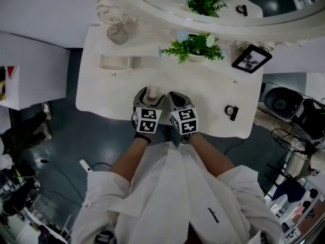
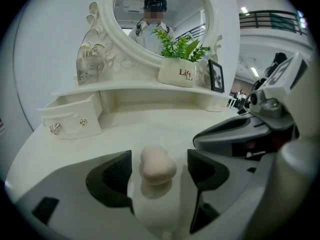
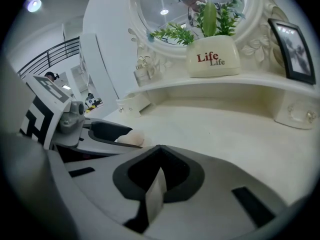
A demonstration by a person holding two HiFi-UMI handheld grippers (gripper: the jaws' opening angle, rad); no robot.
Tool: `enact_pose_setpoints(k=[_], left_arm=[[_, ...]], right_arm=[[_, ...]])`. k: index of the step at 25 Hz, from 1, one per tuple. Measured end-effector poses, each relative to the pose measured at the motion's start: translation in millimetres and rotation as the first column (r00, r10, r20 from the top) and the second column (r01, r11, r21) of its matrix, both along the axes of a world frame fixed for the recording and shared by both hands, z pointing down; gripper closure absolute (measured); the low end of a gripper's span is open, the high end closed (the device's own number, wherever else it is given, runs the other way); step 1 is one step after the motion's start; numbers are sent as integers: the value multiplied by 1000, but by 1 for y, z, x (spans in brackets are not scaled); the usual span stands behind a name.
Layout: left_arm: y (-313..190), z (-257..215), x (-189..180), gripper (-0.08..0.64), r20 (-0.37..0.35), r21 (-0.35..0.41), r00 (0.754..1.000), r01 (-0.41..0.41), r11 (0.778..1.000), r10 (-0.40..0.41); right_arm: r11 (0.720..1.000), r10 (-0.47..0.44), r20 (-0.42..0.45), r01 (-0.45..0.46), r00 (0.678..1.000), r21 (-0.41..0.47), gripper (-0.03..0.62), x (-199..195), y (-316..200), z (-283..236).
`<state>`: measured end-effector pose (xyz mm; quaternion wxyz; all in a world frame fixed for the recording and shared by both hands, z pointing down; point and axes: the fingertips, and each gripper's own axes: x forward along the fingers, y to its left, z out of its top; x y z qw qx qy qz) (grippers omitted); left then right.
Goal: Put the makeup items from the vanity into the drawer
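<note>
Sponge point(image 2: 156, 165) stands on the desk point(image 2: 170, 121) between the spread jaws of the left gripper point(image 2: 159, 174), with a gap on either side; the step in hand is judged to be the grasp. Right gripper point(image 3: 158, 176) is pressed together, empty, just beside. The next move calls for closing gently, then carrying the sponge to the open drawer point(image 2: 70, 116) at back left.

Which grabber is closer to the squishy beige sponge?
Left. The makeup sponge stands on the vanity top between the left gripper's open jaws, with a gap on each side. The right gripper, jaws shut, sits just to the sponge's right, beside the left gripper.
</note>
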<state>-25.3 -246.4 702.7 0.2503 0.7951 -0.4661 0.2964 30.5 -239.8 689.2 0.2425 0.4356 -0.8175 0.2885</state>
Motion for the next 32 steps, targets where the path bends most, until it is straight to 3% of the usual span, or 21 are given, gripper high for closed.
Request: enact_pose_setpoints(k=[6,14,22,32], left_arm=[[2,6,-4,332,40,-13,999,-5,1000,5],[-2,1,-7,403,51,-9,999,-8,1000,8],[-13,-24,-12,419,21,55,999,30,998,-31],[-26,-59,-43,420,-39,120,991,130,984,-126]], right_arm=[[1000,-2,5,2,1000,-5,575,0,-1,0],[1000,-8,6,8,1000,-4,575,-3,-3,-1],[999,-36,7,36,999,11,575,-15,-12,-10],[990,-128,15,127,992,63,575,-64,-33,-35]])
